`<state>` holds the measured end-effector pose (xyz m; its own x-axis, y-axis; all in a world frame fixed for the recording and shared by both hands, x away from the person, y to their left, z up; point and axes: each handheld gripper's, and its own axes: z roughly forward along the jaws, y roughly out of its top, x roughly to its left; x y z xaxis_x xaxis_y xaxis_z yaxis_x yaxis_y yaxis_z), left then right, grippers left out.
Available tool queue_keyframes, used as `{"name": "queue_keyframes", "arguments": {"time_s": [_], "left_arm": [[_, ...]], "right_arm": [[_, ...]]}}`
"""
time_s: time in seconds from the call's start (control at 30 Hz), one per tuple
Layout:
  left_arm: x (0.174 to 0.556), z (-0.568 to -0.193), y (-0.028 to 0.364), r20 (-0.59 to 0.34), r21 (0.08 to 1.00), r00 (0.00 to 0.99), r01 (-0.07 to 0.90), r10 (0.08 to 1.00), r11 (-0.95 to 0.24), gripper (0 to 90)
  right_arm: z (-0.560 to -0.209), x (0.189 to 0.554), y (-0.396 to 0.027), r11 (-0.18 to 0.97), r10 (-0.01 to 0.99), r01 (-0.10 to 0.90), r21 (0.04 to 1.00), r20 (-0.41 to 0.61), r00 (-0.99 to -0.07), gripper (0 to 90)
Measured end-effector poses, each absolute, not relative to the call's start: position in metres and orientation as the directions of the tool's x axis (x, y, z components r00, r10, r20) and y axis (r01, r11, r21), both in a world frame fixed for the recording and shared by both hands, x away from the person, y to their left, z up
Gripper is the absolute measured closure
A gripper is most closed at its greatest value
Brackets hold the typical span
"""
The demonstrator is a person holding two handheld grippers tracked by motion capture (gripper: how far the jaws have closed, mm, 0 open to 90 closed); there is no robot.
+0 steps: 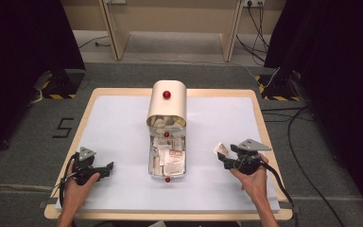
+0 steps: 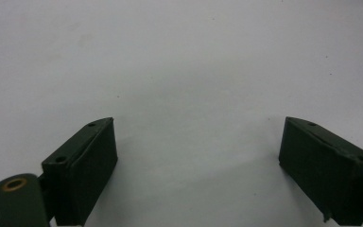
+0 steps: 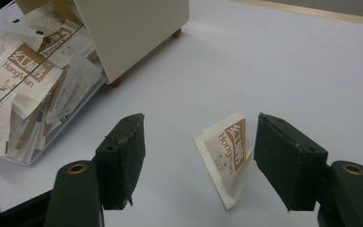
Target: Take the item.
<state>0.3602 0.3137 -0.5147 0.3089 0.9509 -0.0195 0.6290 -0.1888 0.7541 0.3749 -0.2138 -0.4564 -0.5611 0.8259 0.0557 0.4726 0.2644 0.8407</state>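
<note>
- Jaws of the right gripper (image 3: 196,156) stand wide apart, and nothing is pinched between them.
- A small tea sachet (image 3: 226,153) sits in the gap between those jaws, on the white worktop (image 3: 288,66).
- The sachet is much closer to the right-hand jaw than to the other one. One edge leans up next to that jaw's pad. It is hard to tell if they touch.
- The sachet's long side runs away from the gripper, from near the camera towards the far side of the worktop.
- In the high view the sachet (image 1: 221,149) lies just to the left of the right gripper (image 1: 227,158), on the side of the clear drawer (image 1: 167,163).
- The drawer is pulled out of a cream box (image 1: 167,104) and is full of the same sachets. Both sit in the middle of the worktop.
- Jaws of the left gripper (image 2: 198,161) are wide apart too, with bare white worktop between them.
- The left gripper (image 1: 105,169) rests on the other side of the drawer, well apart from the loose sachet.
- So the right hand (image 1: 255,182) is the nearer one. It looks like its jaws need to close on the sachet to pick it up.
- The sachet is thin and tipped, so it could slip or fold if the jaws close off-centre.
</note>
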Motion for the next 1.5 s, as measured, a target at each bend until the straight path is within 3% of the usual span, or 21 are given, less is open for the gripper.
{"name": "queue_keyframes", "arguments": {"time_s": [1.5], "left_arm": [[0.360, -0.515, 0.314, -0.019, 0.754, 0.309, 0.629, 0.951, -0.189, 11.3]], "right_arm": [[-0.459, 0.328, -0.212, 0.362, 0.785, 0.443, 0.820, -0.012, -0.619, 32.8]]}}
